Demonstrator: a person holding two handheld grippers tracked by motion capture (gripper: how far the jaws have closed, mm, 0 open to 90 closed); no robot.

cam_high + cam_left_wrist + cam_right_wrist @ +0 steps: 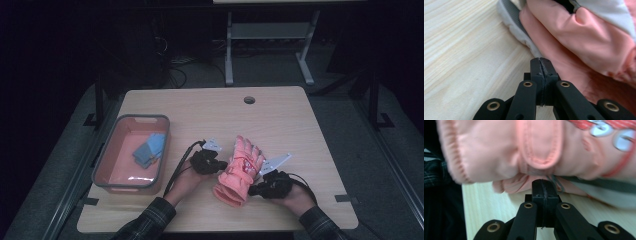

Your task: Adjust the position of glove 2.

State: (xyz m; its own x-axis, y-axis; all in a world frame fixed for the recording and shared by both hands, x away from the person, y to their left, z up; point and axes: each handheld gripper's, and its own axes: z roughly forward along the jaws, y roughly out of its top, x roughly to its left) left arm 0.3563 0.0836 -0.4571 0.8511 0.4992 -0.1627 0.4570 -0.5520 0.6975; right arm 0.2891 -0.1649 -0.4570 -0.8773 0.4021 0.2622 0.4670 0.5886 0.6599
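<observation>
On the left side of the table [280, 107] sits a grey-rimmed bin [131, 152] with a pink floor, holding a folded blue cloth [150, 150]. Just right of it, the left hand-held gripper [216, 166] rests against the left edge of a salmon-pink winter glove [240, 170], its jaws pressed together with nothing between them; the left gripper view shows the tips [541, 61] just beside the glove's grey-white trim, at the fabric but not pinching it. The glove lies flat near the table's middle front, fingers pointing away from the person, cuff toward them. To its right, the right hand-held gripper [254, 189] is likewise pressed together and empty, its tips [544, 183] nosed up under the cuff end. By my judgement the glove has yet to be grasped or lifted; if it belongs in the bin with the cloth, the whole carry remains.
</observation>
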